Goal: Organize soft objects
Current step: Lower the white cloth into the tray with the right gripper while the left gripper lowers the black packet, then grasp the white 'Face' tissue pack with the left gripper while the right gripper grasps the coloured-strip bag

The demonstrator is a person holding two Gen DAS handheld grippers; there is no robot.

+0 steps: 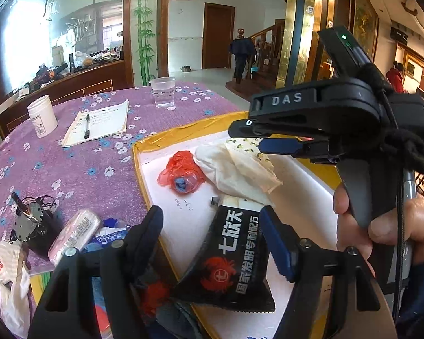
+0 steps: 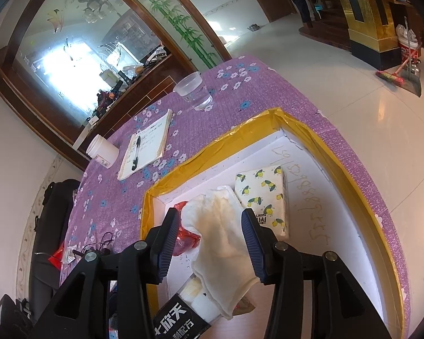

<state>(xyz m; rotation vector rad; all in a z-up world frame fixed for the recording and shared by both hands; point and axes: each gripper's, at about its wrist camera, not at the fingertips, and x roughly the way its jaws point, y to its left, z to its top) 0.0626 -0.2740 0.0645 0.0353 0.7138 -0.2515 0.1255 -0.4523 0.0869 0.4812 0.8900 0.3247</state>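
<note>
**Inspector:** Left hand-held gripper (image 1: 212, 226)?

**Assistant:** Jaws stand apart. A black sachet (image 1: 231, 257) with white and red print lies between them, against the blue pad of the right-side finger; the other finger is clear of it. No firm grip shown.

**Inspector:** Right hand-held gripper (image 2: 210, 234)?

**Assistant:** Jaws part-open, above a cream cloth (image 2: 222, 243) that lies between the fingers. Whether the pads touch it, I cannot tell. A hand (image 1: 381, 226) holds its handle.

**Inspector:** Location of the soft items?

**Assistant:** All inside the yellow-rimmed white box (image 2: 296, 124) on the desk (image 2: 240, 99). The cloth lies mid-box, overlapping a lemon-print tissue pack (image 2: 264, 197). A crumpled red plastic bag (image 1: 181, 171) sits just beside the cloth.

**Inspector:** Outside the box?

**Assistant:** On the purple floral cover: a notebook (image 1: 99, 124) with a pen (image 1: 87, 125) on it, a white jar (image 1: 42, 115) and a clear plastic cup (image 1: 163, 91).
</note>
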